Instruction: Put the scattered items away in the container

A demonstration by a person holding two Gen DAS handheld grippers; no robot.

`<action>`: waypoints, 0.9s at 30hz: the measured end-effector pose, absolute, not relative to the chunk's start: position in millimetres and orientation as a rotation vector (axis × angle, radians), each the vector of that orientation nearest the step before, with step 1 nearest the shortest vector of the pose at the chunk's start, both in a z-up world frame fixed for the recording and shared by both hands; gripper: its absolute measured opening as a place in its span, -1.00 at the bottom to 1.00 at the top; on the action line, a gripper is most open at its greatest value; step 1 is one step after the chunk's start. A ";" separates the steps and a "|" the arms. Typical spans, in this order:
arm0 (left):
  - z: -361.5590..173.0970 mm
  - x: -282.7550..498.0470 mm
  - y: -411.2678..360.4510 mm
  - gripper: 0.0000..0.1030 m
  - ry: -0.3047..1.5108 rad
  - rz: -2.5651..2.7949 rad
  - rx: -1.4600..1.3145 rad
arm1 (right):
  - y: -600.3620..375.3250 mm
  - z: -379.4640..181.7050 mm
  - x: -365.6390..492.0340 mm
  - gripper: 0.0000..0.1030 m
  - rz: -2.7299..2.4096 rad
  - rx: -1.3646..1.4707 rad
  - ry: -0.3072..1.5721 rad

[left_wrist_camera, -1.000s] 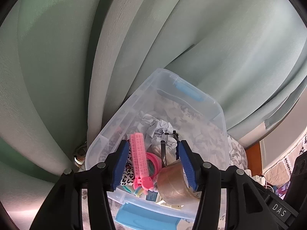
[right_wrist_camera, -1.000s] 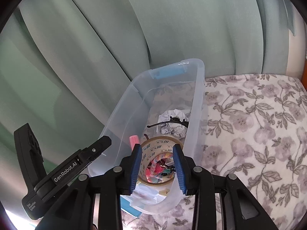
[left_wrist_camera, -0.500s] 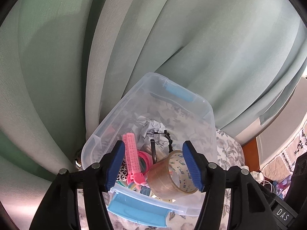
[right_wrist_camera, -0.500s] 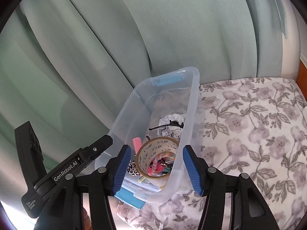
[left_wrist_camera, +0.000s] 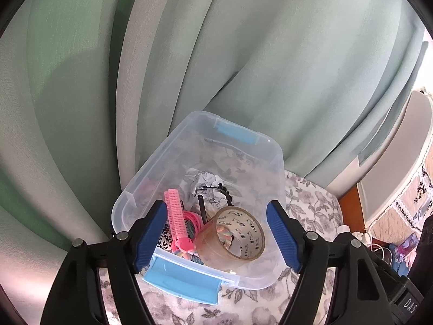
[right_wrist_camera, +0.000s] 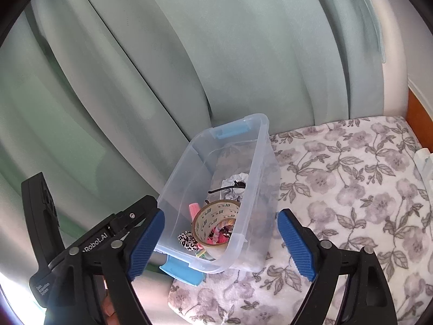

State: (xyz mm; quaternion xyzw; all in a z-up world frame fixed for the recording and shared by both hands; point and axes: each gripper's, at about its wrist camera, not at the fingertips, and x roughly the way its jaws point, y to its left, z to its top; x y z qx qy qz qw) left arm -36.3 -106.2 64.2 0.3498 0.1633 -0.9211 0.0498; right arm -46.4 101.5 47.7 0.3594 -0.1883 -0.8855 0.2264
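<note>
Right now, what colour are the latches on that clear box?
Light blue. The near latch shows best in the left wrist view.

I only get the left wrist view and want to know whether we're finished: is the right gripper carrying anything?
Observer: No. The right gripper's fingers are opening and nothing is pressed between them. They are spread in front of the clear bin.
Operator: Are there any items lying on the bedding to the right of the bin?
Observer: None that I can see. The floral cover there shows no loose items. There is only a white object at the far right edge, and it is too cut off to identify.
</note>
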 end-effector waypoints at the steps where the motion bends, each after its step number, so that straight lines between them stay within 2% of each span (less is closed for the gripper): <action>1: 65.9 -34.7 -103.8 0.57 0.482 -2.804 1.062 | 104.3 48.8 -45.0 0.85 -2.446 0.983 -0.524; 3: 69.4 -31.6 -98.8 0.59 0.450 -2.802 1.057 | 110.6 50.4 -42.4 0.94 -2.451 0.971 -0.536; 8: 75.8 -26.5 -85.9 0.60 0.366 -2.808 1.045 | 125.7 55.7 -34.9 1.00 -2.464 0.945 -0.565; 11: 79.2 -23.2 -78.1 0.64 0.317 -2.816 1.037 | 134.2 59.0 -28.9 1.00 -2.478 0.931 -0.573; 15: 83.1 -17.9 -68.3 0.80 0.266 -2.839 1.018 | 143.2 62.2 -23.2 1.00 -2.501 0.926 -0.577; 25: 71.6 -12.8 -44.9 0.80 0.236 -2.859 1.102 | 161.8 54.7 -7.2 1.00 -2.550 0.976 -0.535; 27: 69.3 -11.8 -41.1 0.90 0.234 -2.865 1.122 | 166.9 51.7 -5.1 1.00 -2.561 0.990 -0.536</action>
